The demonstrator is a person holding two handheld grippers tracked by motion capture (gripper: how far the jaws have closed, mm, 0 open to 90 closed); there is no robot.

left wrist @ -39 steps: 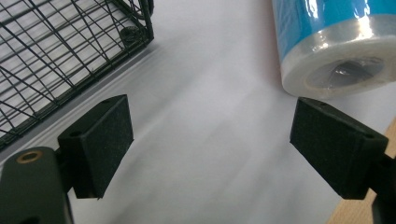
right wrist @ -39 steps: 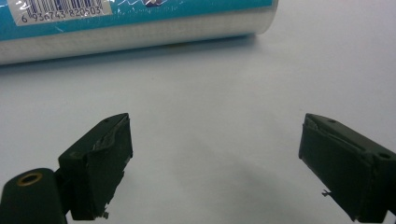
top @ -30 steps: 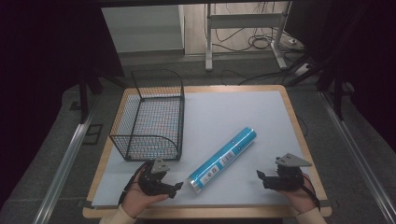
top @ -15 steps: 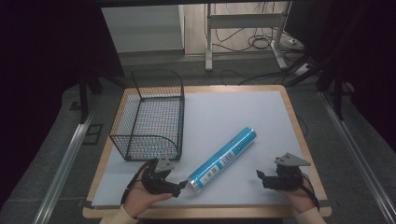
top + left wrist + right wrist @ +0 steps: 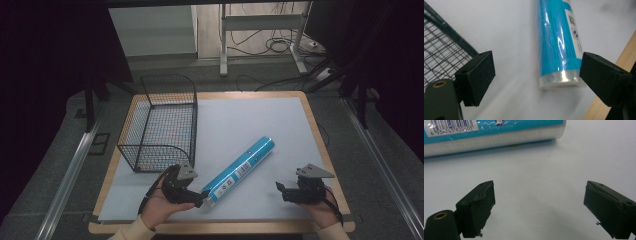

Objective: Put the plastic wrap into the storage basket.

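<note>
A long blue tube [image 5: 241,169] in shiny wrap lies slantwise on the white mat [image 5: 250,120], its near end toward the front left. My left gripper [image 5: 201,198] sits at that near end, jaws open. In the left gripper view the tube's clear-capped end [image 5: 560,57] lies between the two black pads [image 5: 477,75], close to the right-hand one, and neither pad presses on it. My right gripper [image 5: 280,190] rests open near the front right of the mat, apart from the tube. In the right gripper view the tube [image 5: 491,132] crosses the top, beyond the jaws.
A black wire basket [image 5: 162,125] stands at the left of the mat, just behind my left hand. The wooden table edge [image 5: 220,227] runs along the front. Beyond the table are a desk frame [image 5: 260,30] and cables on the floor.
My left gripper has slid right toward the tube's near end and now reaches it. The right gripper and the tube have stayed where they were.
</note>
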